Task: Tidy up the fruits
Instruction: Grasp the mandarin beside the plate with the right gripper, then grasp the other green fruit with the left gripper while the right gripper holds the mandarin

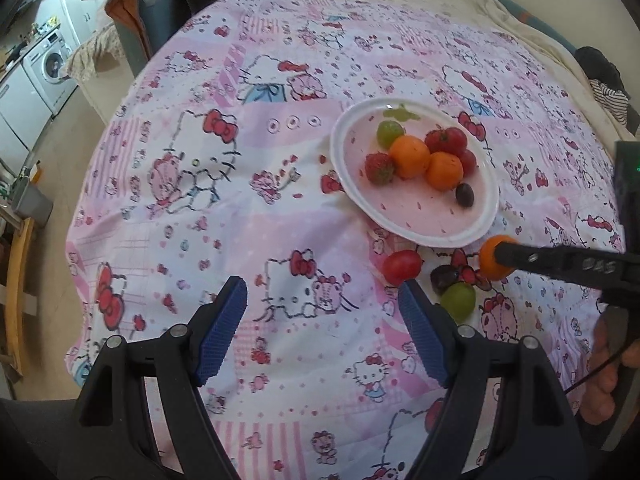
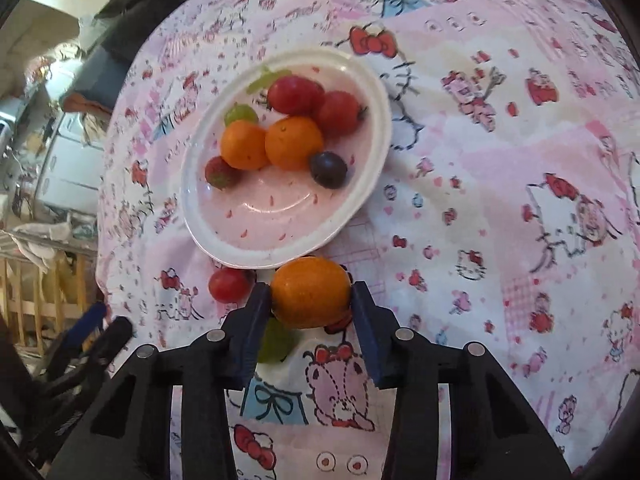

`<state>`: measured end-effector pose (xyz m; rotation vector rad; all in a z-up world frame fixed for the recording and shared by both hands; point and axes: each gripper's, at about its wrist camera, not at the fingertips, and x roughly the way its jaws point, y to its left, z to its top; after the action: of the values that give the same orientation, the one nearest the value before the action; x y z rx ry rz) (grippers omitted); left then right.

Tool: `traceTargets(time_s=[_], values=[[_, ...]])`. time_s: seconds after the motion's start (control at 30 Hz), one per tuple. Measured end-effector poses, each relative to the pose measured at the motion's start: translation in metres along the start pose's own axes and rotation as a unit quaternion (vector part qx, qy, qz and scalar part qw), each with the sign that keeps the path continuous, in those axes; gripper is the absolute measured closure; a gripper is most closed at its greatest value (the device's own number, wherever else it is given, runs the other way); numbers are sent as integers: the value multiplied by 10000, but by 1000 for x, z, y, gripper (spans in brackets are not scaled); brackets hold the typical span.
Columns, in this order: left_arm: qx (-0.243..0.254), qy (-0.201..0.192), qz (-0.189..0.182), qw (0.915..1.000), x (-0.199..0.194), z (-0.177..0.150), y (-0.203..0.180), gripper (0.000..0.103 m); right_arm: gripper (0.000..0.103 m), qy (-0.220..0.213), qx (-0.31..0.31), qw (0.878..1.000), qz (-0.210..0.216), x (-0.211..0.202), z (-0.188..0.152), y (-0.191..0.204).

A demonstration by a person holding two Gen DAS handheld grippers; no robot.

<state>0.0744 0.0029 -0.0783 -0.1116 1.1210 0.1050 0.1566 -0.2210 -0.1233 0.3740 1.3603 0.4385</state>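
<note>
A small orange (image 2: 310,298) lies on the pink cartoon cloth just in front of the white plate (image 2: 248,256), and my right gripper (image 2: 310,294) is shut on it, a blue pad pressed to each side. The left wrist view shows that orange (image 1: 489,254) at the tip of the right gripper's fingers (image 1: 520,258). The plate (image 1: 400,226) holds two oranges, a strawberry, tomatoes and grapes. Loose beside it lie a cherry tomato (image 1: 402,266), a dark grape (image 1: 444,278) and a green grape (image 1: 460,298). My left gripper (image 1: 322,286) is open above bare cloth.
The cloth-covered table falls away at the left to a floor with a washing machine (image 1: 48,68) and a wooden frame (image 1: 16,288). Dark clothing lies at the far edge. A person's hand (image 1: 604,376) holds the right gripper at the lower right.
</note>
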Motion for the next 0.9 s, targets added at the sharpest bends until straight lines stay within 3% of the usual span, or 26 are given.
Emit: traceTargets(time_s=[0.17, 0.33, 0.43, 0.5, 0.67, 0.83, 0.9], values=[[203, 255, -362, 9988, 14, 0, -26, 28, 60, -410, 175, 9990, 51, -30, -2, -12], [746, 597, -579, 9937, 32, -5, -65, 28, 60, -624, 547, 9965, -55, -49, -4, -30], [989, 597, -663, 9911, 38, -8, -86, 28, 60, -715, 727, 9948, 10, -57, -3, -36], [1134, 601, -628, 9897, 44, -10, -95, 42, 60, -767, 731, 9944, 16, -61, -3, -35], [1163, 791, -705, 9875, 59, -15, -100, 59, 60, -782, 743, 9942, -13, -64, -5, -36], [881, 821, -892, 9887, 66, -12, -94, 62, 60, -704, 739, 9948, -66, -60, -5, -36], [704, 899, -1142, 9869, 66, -11, -88, 77, 59, -691, 683, 9952, -81, -59, -6, -33]])
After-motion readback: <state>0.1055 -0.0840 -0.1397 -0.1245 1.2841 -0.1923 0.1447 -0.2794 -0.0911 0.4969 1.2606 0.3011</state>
